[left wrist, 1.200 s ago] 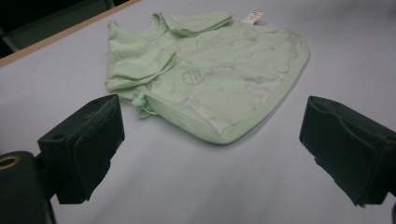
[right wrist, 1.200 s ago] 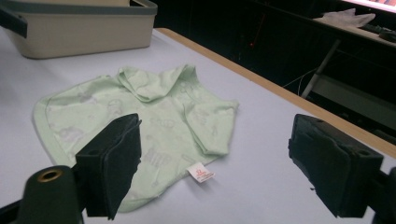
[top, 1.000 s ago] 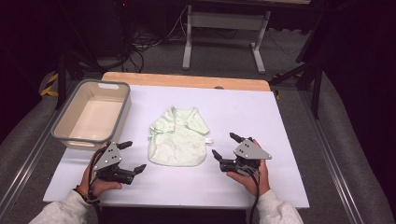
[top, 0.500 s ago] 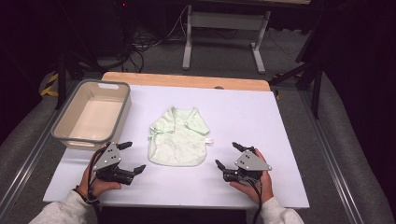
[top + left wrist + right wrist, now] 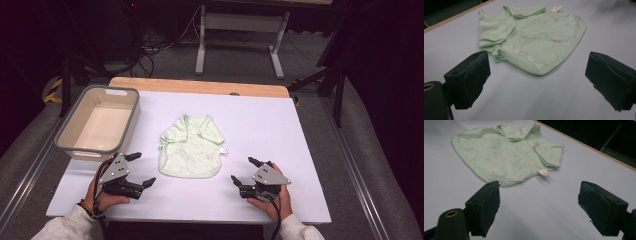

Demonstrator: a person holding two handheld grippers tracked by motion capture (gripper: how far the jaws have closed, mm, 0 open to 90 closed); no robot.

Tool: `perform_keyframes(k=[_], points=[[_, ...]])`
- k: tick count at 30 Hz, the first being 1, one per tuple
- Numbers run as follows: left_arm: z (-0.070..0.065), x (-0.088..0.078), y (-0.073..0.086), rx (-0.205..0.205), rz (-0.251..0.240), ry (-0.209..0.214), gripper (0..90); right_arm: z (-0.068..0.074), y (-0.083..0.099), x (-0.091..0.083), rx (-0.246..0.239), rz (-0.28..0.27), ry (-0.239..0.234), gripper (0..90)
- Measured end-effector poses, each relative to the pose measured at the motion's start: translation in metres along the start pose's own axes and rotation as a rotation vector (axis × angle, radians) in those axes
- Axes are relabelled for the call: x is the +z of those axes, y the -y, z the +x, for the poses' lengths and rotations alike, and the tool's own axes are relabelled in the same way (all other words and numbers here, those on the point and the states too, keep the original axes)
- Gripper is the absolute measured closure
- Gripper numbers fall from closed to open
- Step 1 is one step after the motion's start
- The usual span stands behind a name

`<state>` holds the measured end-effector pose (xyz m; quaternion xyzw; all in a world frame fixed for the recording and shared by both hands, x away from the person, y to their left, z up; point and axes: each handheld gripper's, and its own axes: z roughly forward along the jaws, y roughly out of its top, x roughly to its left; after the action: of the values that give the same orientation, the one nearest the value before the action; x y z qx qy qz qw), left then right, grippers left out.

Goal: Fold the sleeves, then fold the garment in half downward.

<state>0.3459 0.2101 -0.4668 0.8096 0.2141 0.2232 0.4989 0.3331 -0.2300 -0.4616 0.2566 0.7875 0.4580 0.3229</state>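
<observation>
Bare table (image 5: 280,125) lies open right of the green shirt (image 5: 191,146) and along the near edge between left gripper (image 5: 138,171) and right gripper (image 5: 246,171), both wide-jawed, while the grey bin (image 5: 131,120) blocks the far-left side, just beside the shirt.

Baby shirt (image 5: 191,146): soft pale-green cloth, matt, faintly printed, with a small paper-like tag (image 5: 544,172). Table top (image 5: 260,125): smooth matt white sheet over a wood board edge (image 5: 200,86). Bin (image 5: 80,145): smooth plastic, grey rim.
</observation>
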Motion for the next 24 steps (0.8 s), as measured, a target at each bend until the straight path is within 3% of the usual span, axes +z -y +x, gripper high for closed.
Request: perform_keyframes(k=[14, 19, 24], points=[[0.000, 0.000, 0.001, 0.004, 0.006, 0.002, 7.3, 0.001, -0.001, 0.001, -0.024, 0.000, 0.003, 19.5], [0.001, 0.008, -0.002, 0.006, 0.024, 0.002, 7.8, -0.001, 0.000, -0.002, -0.022, 0.002, 0.009, 19.8], [0.005, 0.032, -0.018, 0.019, 0.042, -0.012, 9.0, -0.006, -0.002, 0.002, 0.002, 0.004, 0.016, 20.2]])
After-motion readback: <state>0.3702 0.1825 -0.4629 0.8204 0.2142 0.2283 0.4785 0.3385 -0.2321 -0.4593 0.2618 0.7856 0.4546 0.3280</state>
